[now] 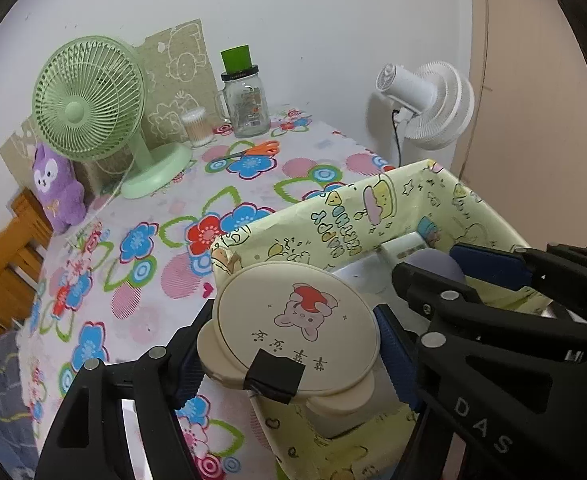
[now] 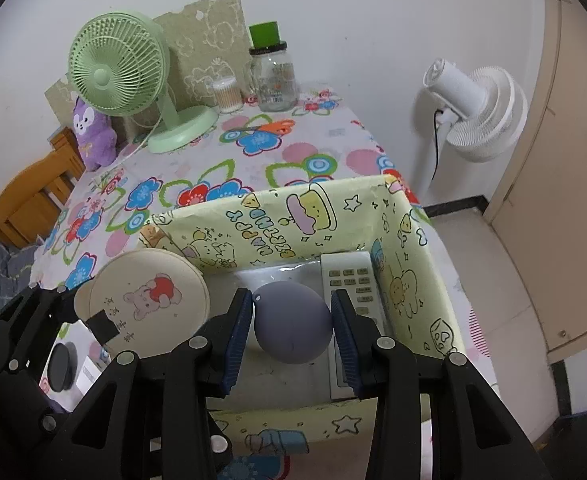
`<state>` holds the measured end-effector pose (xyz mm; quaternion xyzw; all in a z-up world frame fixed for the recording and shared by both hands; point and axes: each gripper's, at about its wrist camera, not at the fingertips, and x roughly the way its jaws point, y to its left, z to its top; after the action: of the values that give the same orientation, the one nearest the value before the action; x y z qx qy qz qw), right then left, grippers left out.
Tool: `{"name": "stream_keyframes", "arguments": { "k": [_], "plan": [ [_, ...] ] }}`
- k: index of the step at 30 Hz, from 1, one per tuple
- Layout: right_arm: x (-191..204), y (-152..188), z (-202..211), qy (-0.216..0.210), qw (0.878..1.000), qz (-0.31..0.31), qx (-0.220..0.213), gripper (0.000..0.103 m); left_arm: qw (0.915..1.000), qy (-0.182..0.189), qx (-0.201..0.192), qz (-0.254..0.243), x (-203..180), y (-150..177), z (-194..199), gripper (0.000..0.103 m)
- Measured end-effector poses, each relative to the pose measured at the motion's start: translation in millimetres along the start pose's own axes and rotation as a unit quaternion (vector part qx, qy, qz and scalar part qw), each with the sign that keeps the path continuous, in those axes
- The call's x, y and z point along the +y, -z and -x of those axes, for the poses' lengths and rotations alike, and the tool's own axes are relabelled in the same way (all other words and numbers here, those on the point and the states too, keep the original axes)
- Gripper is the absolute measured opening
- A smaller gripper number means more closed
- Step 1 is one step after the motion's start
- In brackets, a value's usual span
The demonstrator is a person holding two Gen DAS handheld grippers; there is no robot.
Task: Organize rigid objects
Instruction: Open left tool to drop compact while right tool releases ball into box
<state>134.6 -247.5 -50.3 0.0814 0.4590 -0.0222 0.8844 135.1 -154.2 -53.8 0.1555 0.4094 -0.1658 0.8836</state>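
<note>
the remote control (image 2: 349,304) in the box (image 2: 409,280) lies partly hidden behind the grey ball (image 2: 293,322). jar (image 1: 249,106) label print is too small to read. a wooden chair (image 1: 9,264) is cut off at the frame's left edge.

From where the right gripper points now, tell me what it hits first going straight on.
The right gripper, shut on the grey ball, would likely carry it down onto the box floor, just beside the remote; depth is unclear.
</note>
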Motion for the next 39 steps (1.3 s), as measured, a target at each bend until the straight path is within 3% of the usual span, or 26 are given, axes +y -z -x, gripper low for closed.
{"name": "stream_keyframes", "arguments": {
  "k": [11, 15, 34, 39],
  "plan": [
    [-7.4, -4.7, -15.6, -0.014, 1.000, -0.011, 0.015, 0.044, 0.9991, -0.037, 0.001, -0.021, -7.6, -3.6, -8.3, 0.077],
    [-11.0, -3.8, -20.7, -0.014, 0.999, -0.016, 0.023, 0.044, 0.9989, -0.039, 0.008, -0.023, -9.7, -4.0, -12.2, 0.085],
    [-11.7, -4.9, -40.8, -0.032, 0.997, -0.021, 0.061, 0.045, 0.9988, -0.004, 0.048, 0.008, 0.0, 0.1, -25.3, 0.091],
    [-11.4, -4.8, -42.3, -0.030, 0.997, -0.027, 0.069, 0.051, 0.9986, 0.004, 0.050, 0.014, 4.1, 1.5, -24.3, 0.091]
  ]
}}
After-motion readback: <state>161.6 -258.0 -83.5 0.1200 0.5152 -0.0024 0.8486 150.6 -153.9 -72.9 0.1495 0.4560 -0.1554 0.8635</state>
